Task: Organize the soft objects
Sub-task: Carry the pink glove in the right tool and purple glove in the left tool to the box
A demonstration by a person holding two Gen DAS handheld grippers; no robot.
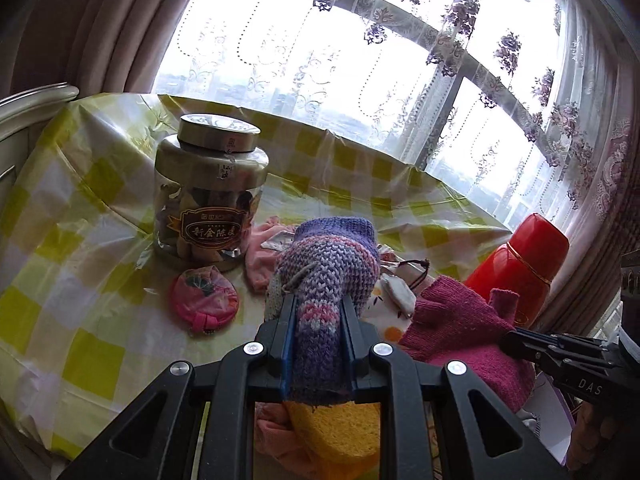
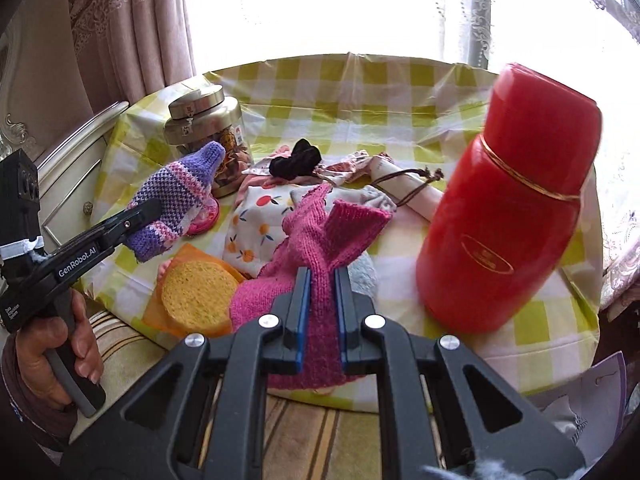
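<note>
My left gripper is shut on a purple and pink knitted mitten, which is lifted above the table; the right wrist view shows that mitten held up at the left. My right gripper is shut on a magenta knitted glove, raised over the pile; that glove hangs at the right in the left wrist view. Under them lie a white cloth with orange fruit print, a yellow round sponge, a black scrunchie and a pink round pouch.
A glass jar with a metal lid stands at the back left on the yellow checked tablecloth. A red thermos stands at the right. A drawstring pouch lies behind the pile. A hand grips the left tool.
</note>
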